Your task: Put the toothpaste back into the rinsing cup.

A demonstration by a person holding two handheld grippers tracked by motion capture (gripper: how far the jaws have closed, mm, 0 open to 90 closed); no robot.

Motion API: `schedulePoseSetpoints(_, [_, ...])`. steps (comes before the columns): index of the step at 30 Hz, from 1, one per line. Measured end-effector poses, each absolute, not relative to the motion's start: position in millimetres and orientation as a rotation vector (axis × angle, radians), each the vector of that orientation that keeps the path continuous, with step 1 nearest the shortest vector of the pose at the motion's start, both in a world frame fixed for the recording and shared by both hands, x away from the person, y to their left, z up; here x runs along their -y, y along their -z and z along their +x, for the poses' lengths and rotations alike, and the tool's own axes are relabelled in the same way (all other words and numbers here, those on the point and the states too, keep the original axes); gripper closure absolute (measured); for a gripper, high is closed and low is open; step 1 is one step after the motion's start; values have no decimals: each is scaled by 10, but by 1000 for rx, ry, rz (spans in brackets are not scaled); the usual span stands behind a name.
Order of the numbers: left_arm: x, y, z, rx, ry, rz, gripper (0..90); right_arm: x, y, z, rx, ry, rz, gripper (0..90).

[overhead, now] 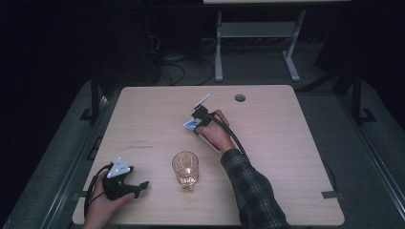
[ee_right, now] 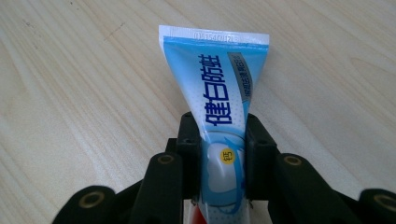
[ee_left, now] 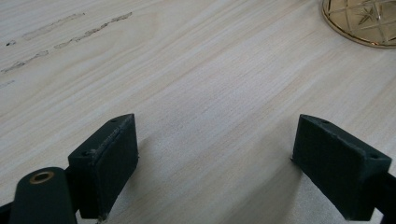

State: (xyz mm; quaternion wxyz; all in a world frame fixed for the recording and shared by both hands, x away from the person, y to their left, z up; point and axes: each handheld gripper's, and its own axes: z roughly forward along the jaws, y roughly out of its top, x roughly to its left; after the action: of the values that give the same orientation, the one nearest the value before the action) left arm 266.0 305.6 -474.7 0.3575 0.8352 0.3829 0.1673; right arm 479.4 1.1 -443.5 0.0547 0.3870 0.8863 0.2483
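a person's left gripper (overhead: 138,186) rests at the table's (overhead: 286,191) seven o'clock, jaws spread with nothing between them. just past it, toward six o'clock, stands an amber cut-glass tumbler (overhead: 185,170). farther on, near the table's centre, the right gripper (ee_right: 223,154) is clamped on a toothpaste tube (ee_right: 219,93), pads pressing both flanks below its middle. the tube is pale blue and white with dark blue lettering, a yellow dot, a flat crimped tail at twelve o'clock in the right gripper view. lifting it well likely means rising straight, firm but not crushing, minding the glass.
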Motion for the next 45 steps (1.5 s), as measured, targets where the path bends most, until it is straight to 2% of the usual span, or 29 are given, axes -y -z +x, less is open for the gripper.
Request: schedulePoseSetpoints(45, [-3057, 4748, 2660, -991, -431, 2154, 135, 562, 4017, 4599, -2605, -1325, 1090, 728])
